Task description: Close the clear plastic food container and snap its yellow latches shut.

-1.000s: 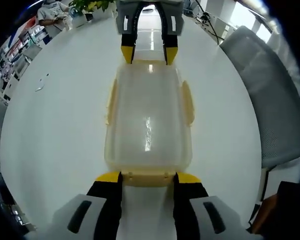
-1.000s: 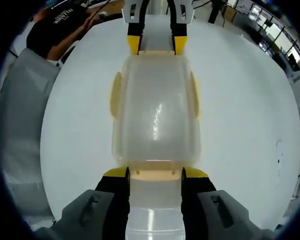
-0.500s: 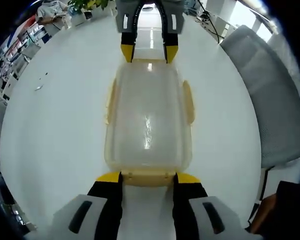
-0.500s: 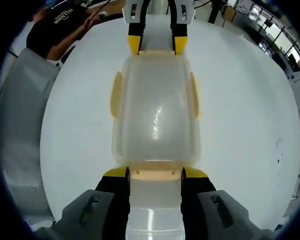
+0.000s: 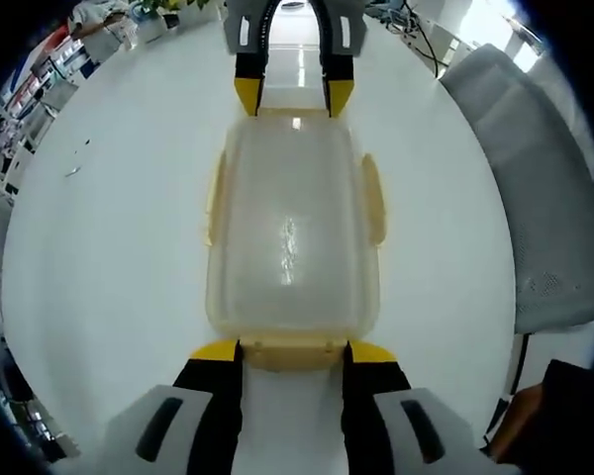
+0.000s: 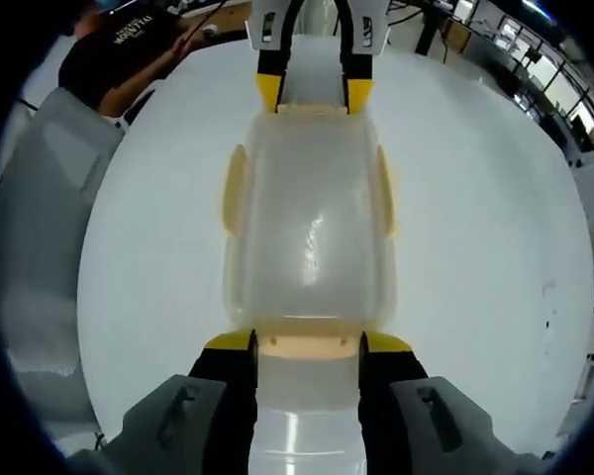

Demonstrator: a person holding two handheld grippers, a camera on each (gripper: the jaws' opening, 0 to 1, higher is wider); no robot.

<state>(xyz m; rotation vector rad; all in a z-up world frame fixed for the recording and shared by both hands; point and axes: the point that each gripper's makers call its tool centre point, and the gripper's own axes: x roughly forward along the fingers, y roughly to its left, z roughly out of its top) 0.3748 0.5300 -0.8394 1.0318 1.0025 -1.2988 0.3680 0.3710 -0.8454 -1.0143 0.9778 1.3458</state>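
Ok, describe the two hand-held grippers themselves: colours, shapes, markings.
Both look alike. The left hand-held gripper has two black jaws with yellow tips, rising from grey housings with dark oval slots. The right hand-held gripper matches: black jaws, yellow tips, grey slotted housings. No cables or sleeves are visible on either.

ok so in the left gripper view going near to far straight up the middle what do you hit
left gripper at the near end latch → clear container with its lid on → far end latch → right gripper, coming in from the top → white table beyond
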